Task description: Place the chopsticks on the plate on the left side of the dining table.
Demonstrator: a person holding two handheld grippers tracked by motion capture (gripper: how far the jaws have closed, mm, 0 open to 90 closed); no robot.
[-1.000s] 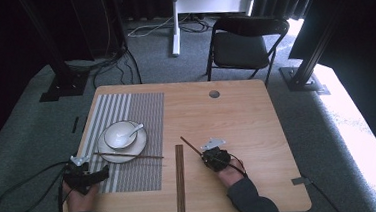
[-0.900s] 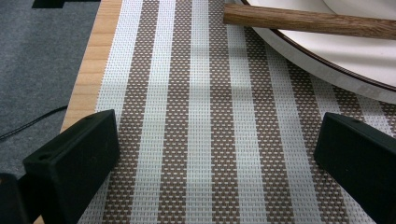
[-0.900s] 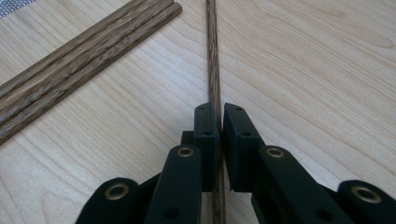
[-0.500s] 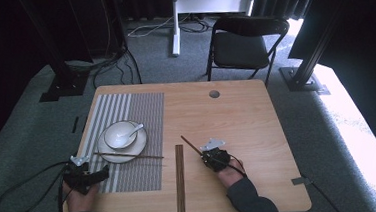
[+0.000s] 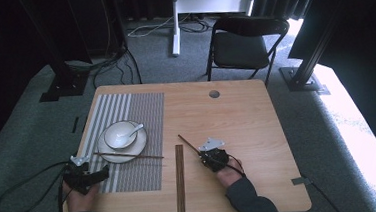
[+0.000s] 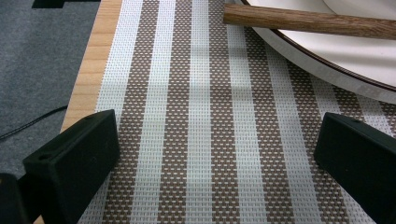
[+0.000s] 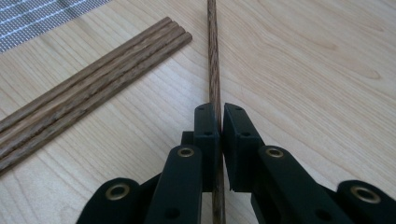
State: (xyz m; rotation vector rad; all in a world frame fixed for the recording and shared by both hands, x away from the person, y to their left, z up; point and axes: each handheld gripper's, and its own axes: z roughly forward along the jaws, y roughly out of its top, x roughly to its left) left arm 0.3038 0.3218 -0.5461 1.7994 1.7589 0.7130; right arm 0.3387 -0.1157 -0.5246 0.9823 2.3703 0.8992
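Observation:
My right gripper [image 7: 219, 119] is shut on a single wooden chopstick [image 7: 214, 56] that runs away from it just above the bare wood; from above, this chopstick [image 5: 188, 143] slants up-left from the right gripper [image 5: 212, 157]. A bundle of chopsticks [image 5: 180, 179] lies to its left on the table, also seen as the bundle [image 7: 88, 88]. My left gripper [image 6: 219, 154] is open over the striped placemat [image 6: 201, 116], near the plate [image 6: 355, 70] that carries another chopstick [image 6: 308, 21]. Seen from above, the left gripper [image 5: 98, 176] sits at the mat's front-left corner.
On the plate [image 5: 138, 148] stands a white bowl [image 5: 120, 135] with a spoon [image 5: 135, 130]. The table [image 5: 247, 117] has a round grommet hole [image 5: 214, 93] at the back. A black chair [image 5: 244, 44] stands beyond the table. Cables trail off the left side.

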